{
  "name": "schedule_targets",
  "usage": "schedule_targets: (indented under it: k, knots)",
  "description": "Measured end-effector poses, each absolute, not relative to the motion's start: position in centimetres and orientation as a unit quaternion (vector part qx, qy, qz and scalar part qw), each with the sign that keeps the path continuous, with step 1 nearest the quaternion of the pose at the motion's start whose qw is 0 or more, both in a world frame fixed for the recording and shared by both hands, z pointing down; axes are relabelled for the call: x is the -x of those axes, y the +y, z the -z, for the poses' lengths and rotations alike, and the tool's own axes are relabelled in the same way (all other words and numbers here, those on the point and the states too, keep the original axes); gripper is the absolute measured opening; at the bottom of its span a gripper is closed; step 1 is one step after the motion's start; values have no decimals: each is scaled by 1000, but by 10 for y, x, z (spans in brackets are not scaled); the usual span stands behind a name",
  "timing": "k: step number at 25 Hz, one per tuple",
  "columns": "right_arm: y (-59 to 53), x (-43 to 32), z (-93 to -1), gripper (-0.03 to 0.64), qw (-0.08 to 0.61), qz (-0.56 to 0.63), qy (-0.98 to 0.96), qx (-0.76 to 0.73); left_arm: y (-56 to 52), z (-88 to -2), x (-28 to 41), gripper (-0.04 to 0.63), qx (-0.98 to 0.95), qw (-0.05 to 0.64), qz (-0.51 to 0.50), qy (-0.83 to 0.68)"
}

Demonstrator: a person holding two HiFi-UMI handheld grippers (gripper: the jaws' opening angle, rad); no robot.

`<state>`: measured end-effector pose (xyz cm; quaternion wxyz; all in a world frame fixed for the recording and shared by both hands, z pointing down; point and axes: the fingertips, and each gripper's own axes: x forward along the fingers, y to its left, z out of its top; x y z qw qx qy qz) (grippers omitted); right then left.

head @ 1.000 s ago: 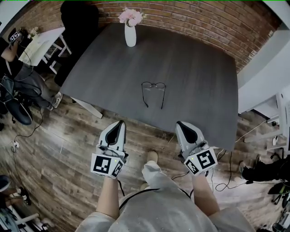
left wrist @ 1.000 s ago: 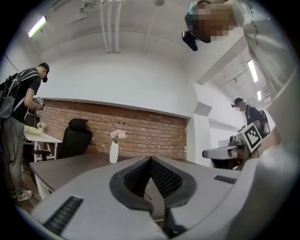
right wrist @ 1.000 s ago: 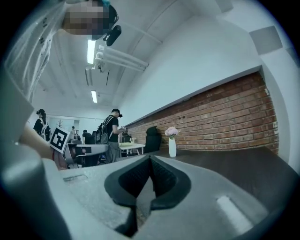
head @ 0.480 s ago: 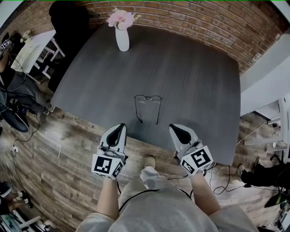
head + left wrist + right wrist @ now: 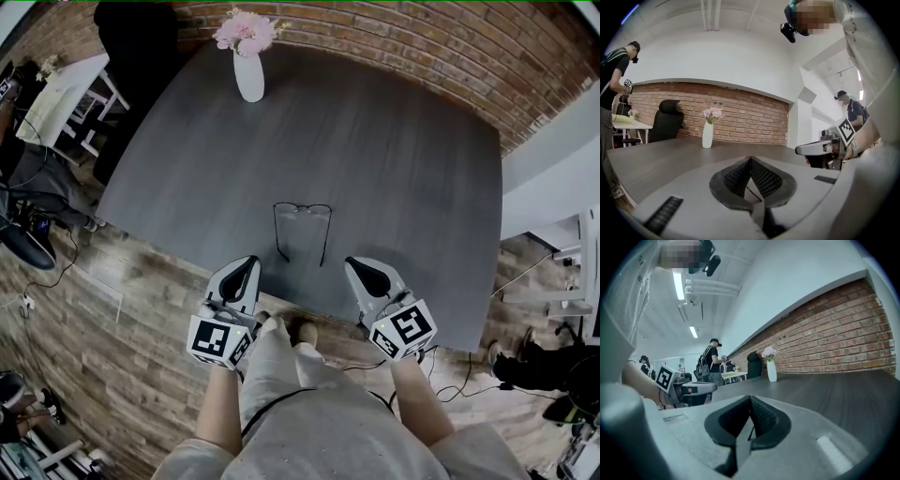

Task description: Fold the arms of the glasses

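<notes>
Two arms still stand open on the glasses (image 5: 302,208), which lie near the front edge of the dark tabletop (image 5: 403,159), lenses away from you and arm tips pointing back at you. Your left tongs (image 5: 247,266) and right tongs (image 5: 362,268) are both clenched on nothing, hanging at that edge, one on each side of the arm tips, near but apart. Spread one pair before you reach in. I'd steady the front with one pair and sweep one arm inward with the other, then lay the second across it (the wire looks light, so it may skate if pushed unbraced).
</notes>
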<state>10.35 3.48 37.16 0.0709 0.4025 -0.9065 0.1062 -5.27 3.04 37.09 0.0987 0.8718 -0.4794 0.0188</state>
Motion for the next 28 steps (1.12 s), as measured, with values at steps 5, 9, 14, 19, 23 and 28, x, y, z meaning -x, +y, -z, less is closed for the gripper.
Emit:
schedule_targets:
  k: [5, 9, 14, 19, 23, 28]
  knots:
    - [19, -97, -385, 87, 88, -128, -911, -383, 23, -392, 50, -2, -880, 111, -44, -459]
    - [-3, -93, -396, 126, 105, -140, -912, -372, 8, -403, 50, -2, -886, 113, -57, -445]
    - [-25, -89, -410, 153, 128, -149, -906, -375, -11, -411, 50, -2, -889, 124, -59, -437]
    - [-46, -86, -426, 193, 156, -152, -902, -372, -21, -423, 48, -2, -893, 123, -81, -425]
    - [-63, -83, -436, 223, 172, -158, -901, -366, -27, -433, 49, -2, -891, 138, -87, -424]
    - [-77, -82, -446, 239, 188, -166, -898, -360, -28, -450, 52, -2, -894, 136, -111, -412]
